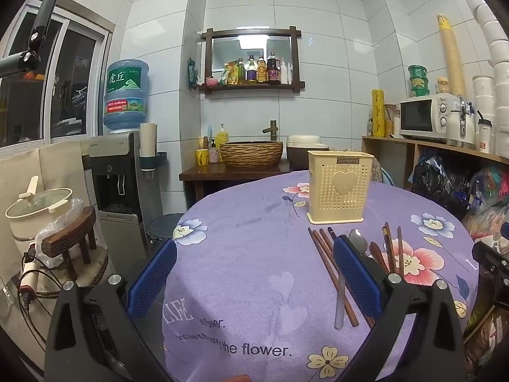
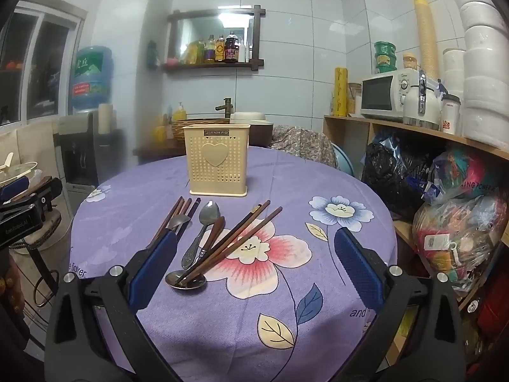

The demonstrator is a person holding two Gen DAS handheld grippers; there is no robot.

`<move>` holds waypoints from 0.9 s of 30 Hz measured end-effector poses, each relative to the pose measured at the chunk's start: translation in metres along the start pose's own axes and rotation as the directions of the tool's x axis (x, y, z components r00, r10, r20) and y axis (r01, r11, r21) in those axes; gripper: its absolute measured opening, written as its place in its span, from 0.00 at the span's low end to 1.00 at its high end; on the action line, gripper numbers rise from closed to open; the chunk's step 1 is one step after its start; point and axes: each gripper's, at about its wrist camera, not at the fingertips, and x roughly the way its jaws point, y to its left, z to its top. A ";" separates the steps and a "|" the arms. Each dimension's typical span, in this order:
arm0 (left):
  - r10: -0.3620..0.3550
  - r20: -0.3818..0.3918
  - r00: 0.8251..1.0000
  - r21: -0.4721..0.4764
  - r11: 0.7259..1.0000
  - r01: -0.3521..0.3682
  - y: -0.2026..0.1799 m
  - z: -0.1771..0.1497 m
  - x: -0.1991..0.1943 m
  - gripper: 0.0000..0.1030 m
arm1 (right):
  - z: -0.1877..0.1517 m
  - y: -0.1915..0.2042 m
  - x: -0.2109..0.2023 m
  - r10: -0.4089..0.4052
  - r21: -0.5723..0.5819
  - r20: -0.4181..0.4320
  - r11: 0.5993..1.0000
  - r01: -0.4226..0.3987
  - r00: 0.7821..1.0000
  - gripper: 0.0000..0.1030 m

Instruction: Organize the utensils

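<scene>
Utensils [image 2: 210,238] before holder [image 2: 218,159].

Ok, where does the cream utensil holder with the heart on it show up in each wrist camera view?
Left wrist view: the cream utensil holder stands upright right of centre on the purple tablecloth, beyond the chopsticks.
Right wrist view: the same holder stands left of centre, at the far side of the cloth, behind the spoons.
Shared landmark: the white microwave on the wooden shelf at the right.
</scene>
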 end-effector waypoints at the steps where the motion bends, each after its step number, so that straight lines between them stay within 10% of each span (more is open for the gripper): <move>1: 0.001 -0.001 1.000 0.002 1.000 -0.001 0.000 0.001 0.000 0.95 | 0.000 0.000 0.000 -0.004 -0.006 0.001 1.000 0.004 1.000 0.95; 27: -0.003 -0.006 1.000 0.012 1.000 0.003 -0.003 0.003 -0.002 0.95 | -0.003 -0.001 0.001 0.001 -0.004 -0.009 1.000 -0.001 1.000 0.95</move>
